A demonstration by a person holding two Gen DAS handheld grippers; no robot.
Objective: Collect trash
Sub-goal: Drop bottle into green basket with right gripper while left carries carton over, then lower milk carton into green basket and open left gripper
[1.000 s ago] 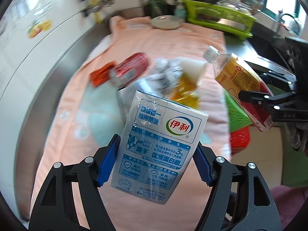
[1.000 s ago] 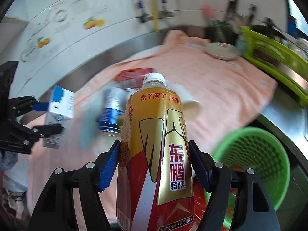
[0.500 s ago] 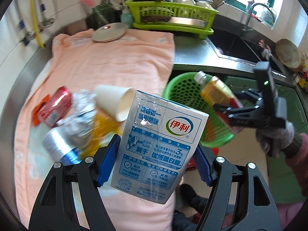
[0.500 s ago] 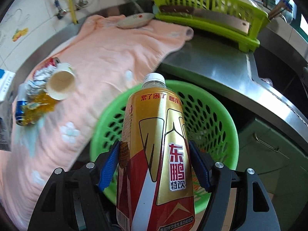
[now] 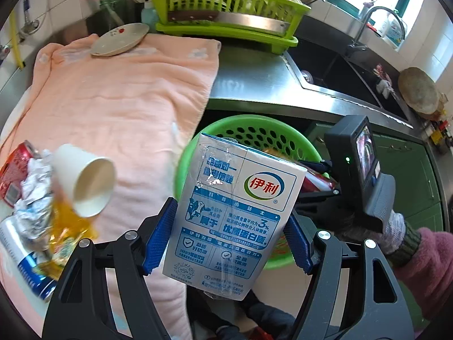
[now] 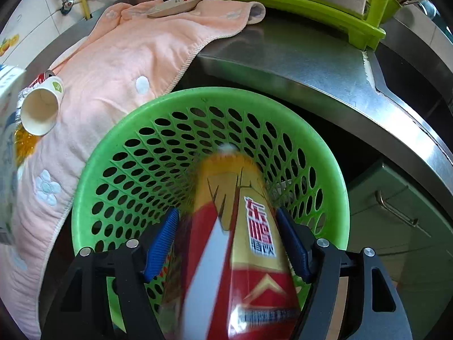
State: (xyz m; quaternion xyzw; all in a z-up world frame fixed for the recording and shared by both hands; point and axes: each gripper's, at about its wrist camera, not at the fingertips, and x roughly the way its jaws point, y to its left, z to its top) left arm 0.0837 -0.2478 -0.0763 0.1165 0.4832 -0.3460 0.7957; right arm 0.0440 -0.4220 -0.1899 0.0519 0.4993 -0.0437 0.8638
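Observation:
My left gripper (image 5: 230, 226) is shut on a white and blue milk carton (image 5: 240, 212), held over the near rim of a green perforated basket (image 5: 249, 130). In the right wrist view my right gripper (image 6: 226, 232) hangs over the same basket (image 6: 325, 170). A gold and red drink bottle (image 6: 240, 226) sits between its blue pads. The bottle is blurred and its cap points down into the basket. More trash lies on the pink towel (image 5: 127, 99): a paper cup (image 5: 85, 181), crumpled foil (image 5: 34, 198), a yellow wrapper (image 5: 68, 226), a red can (image 5: 14, 167) and a blue can (image 5: 31, 272).
The basket stands below the steel counter's edge, in front of green cabinet doors (image 6: 396, 226). A lime dish rack (image 5: 226, 2), a plate (image 5: 119, 39) and a sink (image 5: 334, 70) are at the back. A gloved hand with a pink sleeve (image 5: 393, 226) holds the right gripper.
Both grippers swung from over the towel to the green basket. The right one dropped close over its mouth, and the bottle's cap dipped lower and blurred. The carton stayed gripped.

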